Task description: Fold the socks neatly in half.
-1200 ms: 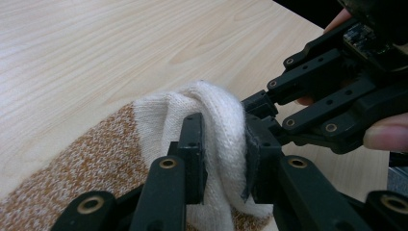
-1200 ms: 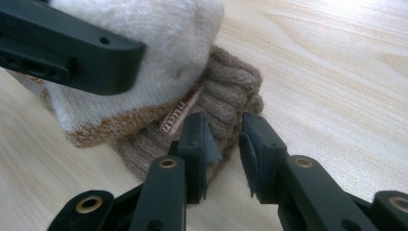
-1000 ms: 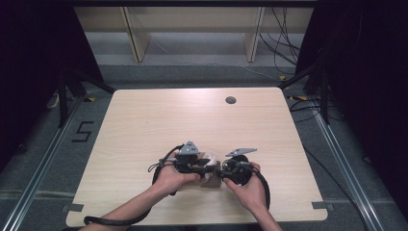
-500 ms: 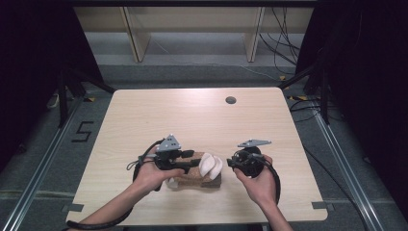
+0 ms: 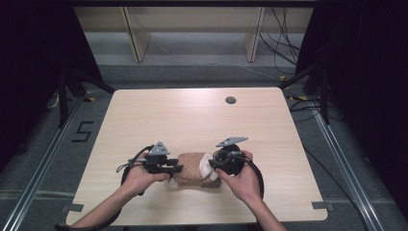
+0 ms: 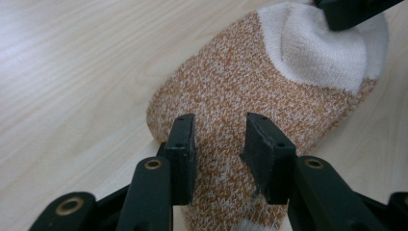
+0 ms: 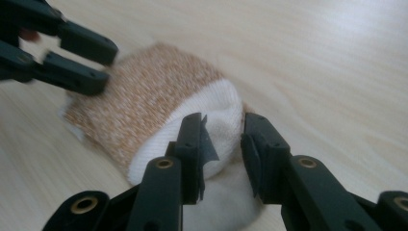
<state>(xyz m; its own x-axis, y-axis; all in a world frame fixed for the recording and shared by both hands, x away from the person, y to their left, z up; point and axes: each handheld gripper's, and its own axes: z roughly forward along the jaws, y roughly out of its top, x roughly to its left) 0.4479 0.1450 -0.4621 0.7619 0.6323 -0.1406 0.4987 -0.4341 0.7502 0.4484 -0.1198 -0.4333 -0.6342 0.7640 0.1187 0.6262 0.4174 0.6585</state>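
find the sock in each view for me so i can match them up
High view: the sock lies low centre on the table, between the two grippers.
Left gripper view: centre, its orange part behind the jaws.
Right gripper view: left of centre.
Shared landmark: the sock's white end.

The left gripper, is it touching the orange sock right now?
Touching: the left gripper view shows the left gripper with both jaws pressed into the sock.
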